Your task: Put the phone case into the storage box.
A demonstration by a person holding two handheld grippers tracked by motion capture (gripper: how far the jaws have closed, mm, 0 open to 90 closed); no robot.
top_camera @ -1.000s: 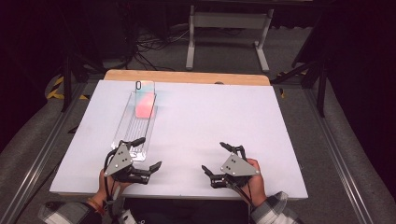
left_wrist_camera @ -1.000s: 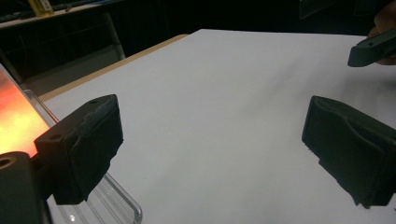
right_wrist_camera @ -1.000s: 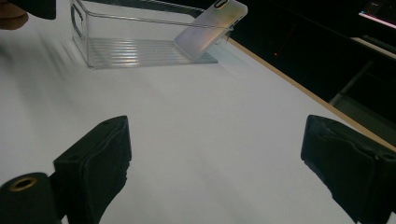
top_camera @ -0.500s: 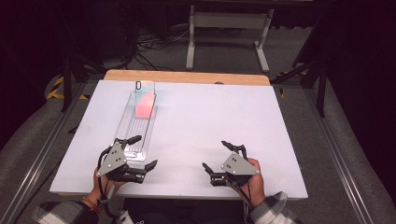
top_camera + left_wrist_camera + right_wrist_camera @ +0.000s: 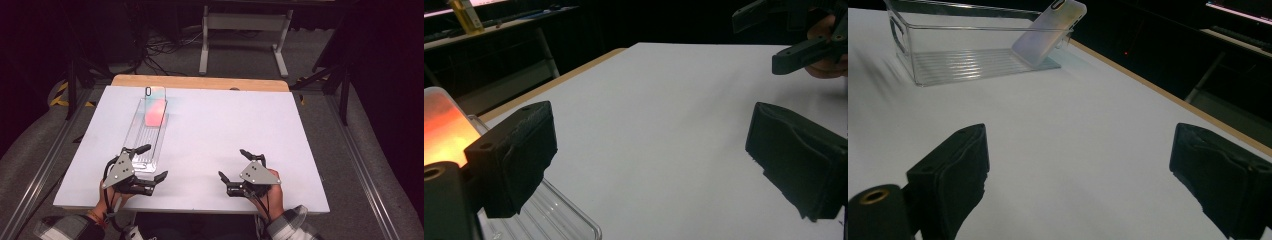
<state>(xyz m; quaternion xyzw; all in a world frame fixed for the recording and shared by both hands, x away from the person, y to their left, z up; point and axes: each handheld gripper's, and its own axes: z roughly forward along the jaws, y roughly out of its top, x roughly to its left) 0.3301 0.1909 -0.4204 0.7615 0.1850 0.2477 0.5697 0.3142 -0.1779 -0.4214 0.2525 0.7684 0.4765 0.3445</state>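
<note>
A long clear plastic tray (image 5: 135, 137) lies on the left half of the white table (image 5: 225, 125), running away from me. A phone in a pale case with a pink-orange glow (image 5: 154, 106) leans inside its far end. My left gripper (image 5: 153, 163) is open at the tray's near end, its upper jaw over the tray's near wall. In the left gripper view the tray's corner (image 5: 569, 220) sits beside that gripper's left jaw. My right gripper (image 5: 234, 165) is open above bare table near the front edge. The right gripper view has the tray (image 5: 908, 37) and the phone (image 5: 1048, 32) far off.
A wooden strip (image 5: 200, 82) edges the table's far side. Behind it stand a metal stand (image 5: 240, 30) and cables on a dark floor. Metal rails run along both sides of the table. The other gripper (image 5: 804, 47) is at the top right of the left gripper view.
My left gripper has drifted a little left and back toward me, still open by the tray's near end. My right gripper has barely moved.
</note>
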